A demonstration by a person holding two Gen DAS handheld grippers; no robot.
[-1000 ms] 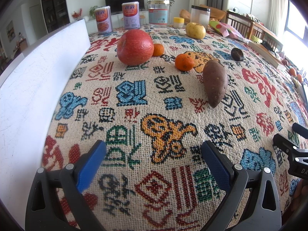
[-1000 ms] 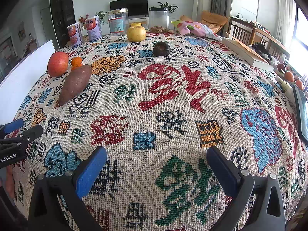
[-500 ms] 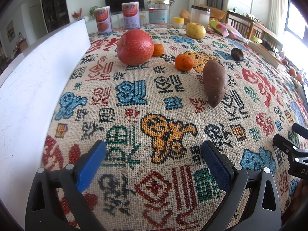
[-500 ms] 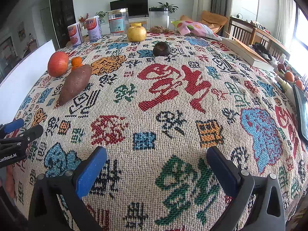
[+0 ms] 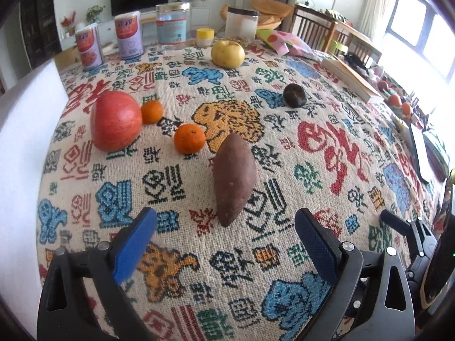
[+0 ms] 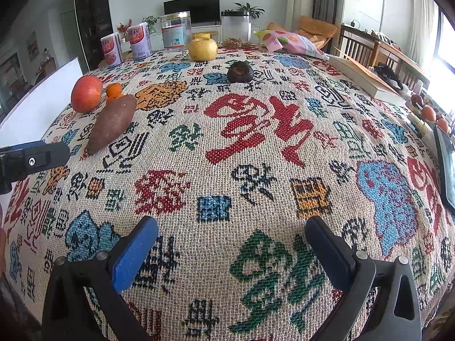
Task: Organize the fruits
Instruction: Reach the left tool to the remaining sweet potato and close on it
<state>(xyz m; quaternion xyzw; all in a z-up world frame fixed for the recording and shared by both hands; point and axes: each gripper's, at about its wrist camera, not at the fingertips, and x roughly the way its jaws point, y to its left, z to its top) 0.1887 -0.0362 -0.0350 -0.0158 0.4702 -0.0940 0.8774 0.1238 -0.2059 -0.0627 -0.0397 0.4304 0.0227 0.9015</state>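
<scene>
On the patterned tablecloth lie a brown sweet potato (image 5: 233, 176), a big red apple (image 5: 115, 120), two small oranges (image 5: 189, 138) (image 5: 152, 111), a yellow apple (image 5: 227, 53) and a dark round fruit (image 5: 295, 95). My left gripper (image 5: 226, 243) is open and empty, its jaws just short of the sweet potato's near tip. My right gripper (image 6: 231, 251) is open and empty over bare cloth near the front edge. The right wrist view shows the sweet potato (image 6: 112, 122), red apple (image 6: 86, 93), yellow apple (image 6: 203, 49) and dark fruit (image 6: 240, 72) far off.
A white board (image 5: 20, 147) runs along the table's left side. Tins (image 5: 128, 38) and jars (image 5: 172, 25) stand at the far edge, with a snack bag (image 6: 287, 42) and a book (image 6: 366, 81) at the far right.
My left gripper has moved forward and to the right, so the sweet potato now lies just ahead of its jaws. The right gripper has barely moved. The fruits have not moved.
</scene>
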